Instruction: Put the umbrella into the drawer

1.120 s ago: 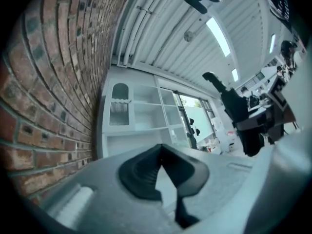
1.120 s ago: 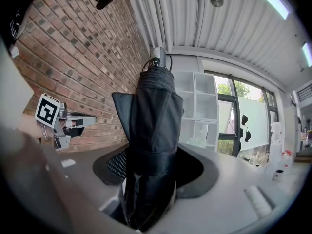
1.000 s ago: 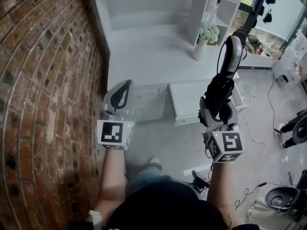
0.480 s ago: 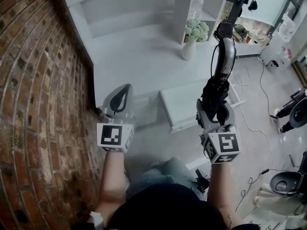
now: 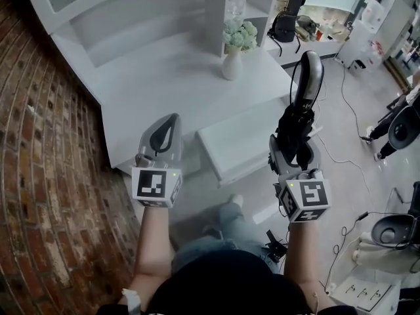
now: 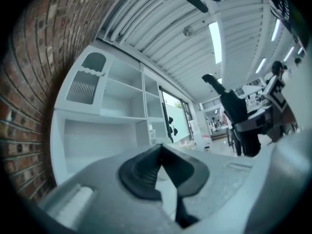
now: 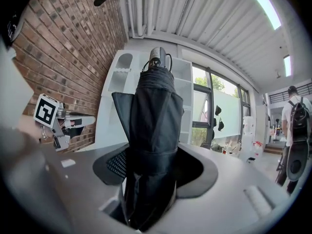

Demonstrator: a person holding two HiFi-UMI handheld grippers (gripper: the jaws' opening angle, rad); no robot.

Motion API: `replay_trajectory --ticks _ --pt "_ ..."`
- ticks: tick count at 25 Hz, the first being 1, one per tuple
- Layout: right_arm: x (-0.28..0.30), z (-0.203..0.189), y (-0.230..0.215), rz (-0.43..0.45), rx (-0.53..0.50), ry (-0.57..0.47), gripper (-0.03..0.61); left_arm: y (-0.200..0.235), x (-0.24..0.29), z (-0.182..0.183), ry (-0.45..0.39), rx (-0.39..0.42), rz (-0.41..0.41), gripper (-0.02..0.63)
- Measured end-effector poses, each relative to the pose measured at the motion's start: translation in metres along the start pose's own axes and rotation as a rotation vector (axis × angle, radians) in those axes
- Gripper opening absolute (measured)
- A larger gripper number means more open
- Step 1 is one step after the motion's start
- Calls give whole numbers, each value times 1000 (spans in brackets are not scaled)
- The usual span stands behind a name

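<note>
A folded black umbrella [image 5: 306,87] stands upright in my right gripper [image 5: 293,144], which is shut on its lower part; its handle points up and away. In the right gripper view the umbrella [image 7: 153,106] fills the space between the jaws of my right gripper [image 7: 150,168]. My left gripper [image 5: 172,119] is held at the same height to the left, shut with nothing in it; in the left gripper view its tips [image 6: 159,149] meet. A white drawer [image 5: 241,143] juts out from the low white cabinet between and beyond the two grippers.
A white counter [image 5: 157,77] with shelves behind it carries a vase of flowers [image 5: 232,52]. A brick wall [image 5: 39,176] runs along the left. Cables [image 5: 348,113] and a black bin [image 5: 394,231] lie on the floor at the right. A person with a backpack [image 7: 295,130] stands far right.
The cabinet, vase and brick wall have swung left in the head view. Both grippers keep their places in the view, with the umbrella still gripped and upright.
</note>
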State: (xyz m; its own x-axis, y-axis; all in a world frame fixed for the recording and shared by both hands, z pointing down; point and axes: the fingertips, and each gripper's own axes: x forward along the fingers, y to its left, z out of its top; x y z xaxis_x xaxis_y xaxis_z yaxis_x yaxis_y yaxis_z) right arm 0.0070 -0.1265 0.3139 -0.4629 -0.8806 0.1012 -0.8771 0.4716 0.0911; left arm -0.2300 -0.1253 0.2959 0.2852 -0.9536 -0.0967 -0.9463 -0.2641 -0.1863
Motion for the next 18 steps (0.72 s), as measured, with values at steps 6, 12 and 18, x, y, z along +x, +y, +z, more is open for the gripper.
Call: replay_trajectory --ticks 6,12,18 --pt "23 -12 -51 -54 17 25 253 -27 64 -8 5 5 -77 -3" --pt "48 -39 -91 -93 45 44 253 -45 115 -32 13 6 -126 -3" --pt "82 -47 -150 -116 82 84 253 -68 185 -35 32 -2 -163 -3"
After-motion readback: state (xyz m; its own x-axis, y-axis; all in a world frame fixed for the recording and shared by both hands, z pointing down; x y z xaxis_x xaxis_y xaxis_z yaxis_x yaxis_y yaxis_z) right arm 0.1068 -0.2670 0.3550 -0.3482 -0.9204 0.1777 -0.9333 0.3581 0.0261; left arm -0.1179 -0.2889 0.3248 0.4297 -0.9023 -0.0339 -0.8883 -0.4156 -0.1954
